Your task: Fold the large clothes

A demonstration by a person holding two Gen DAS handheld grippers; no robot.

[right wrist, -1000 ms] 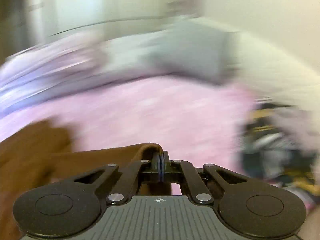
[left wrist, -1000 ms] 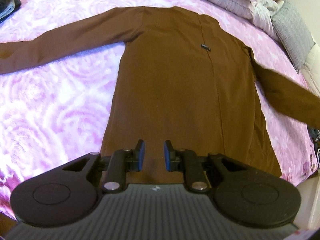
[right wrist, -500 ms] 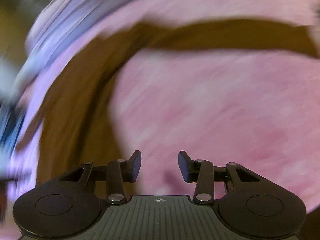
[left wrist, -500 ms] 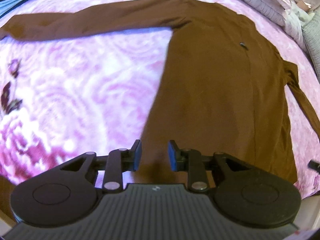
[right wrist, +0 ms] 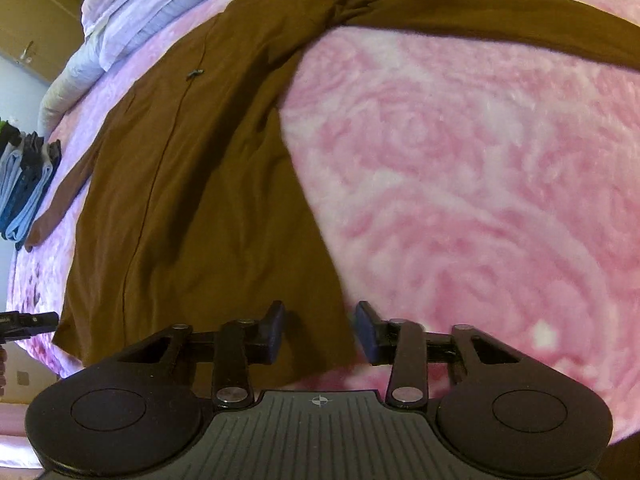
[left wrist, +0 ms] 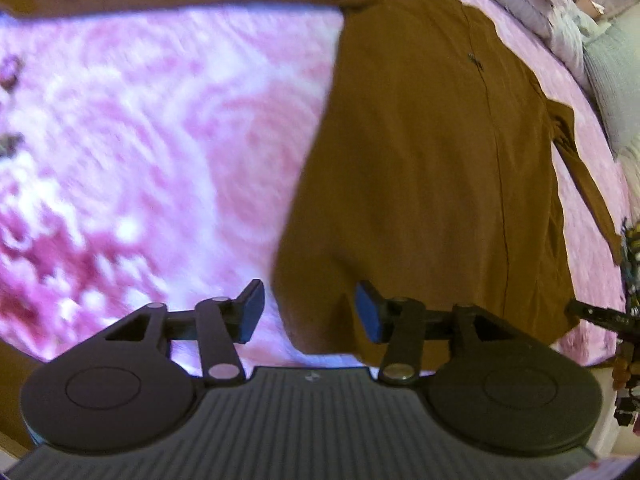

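A brown long-sleeved garment (left wrist: 432, 168) lies flat on a pink rose-patterned blanket (left wrist: 152, 152), both sleeves spread out sideways. My left gripper (left wrist: 310, 312) stands open just above the garment's near left hem corner, nothing between its fingers. In the right wrist view the same garment (right wrist: 188, 184) fills the left half, its right sleeve (right wrist: 500, 28) stretched across the top. My right gripper (right wrist: 320, 332) hangs open over the near right hem corner, holding nothing. The tip of the other gripper (right wrist: 28, 322) shows at the far left edge.
Folded lilac and grey bedding (right wrist: 152, 12) and a grey pillow (left wrist: 612, 76) lie along the head of the bed. A stack of folded blue and dark clothes (right wrist: 24, 188) sits beside the left sleeve. A patterned dark item (left wrist: 630, 280) lies at the bed's right edge.
My right gripper let go of the brown sleeve, opened and swung down to the right hem corner. My left gripper shifted left to the left hem corner and opened wider.
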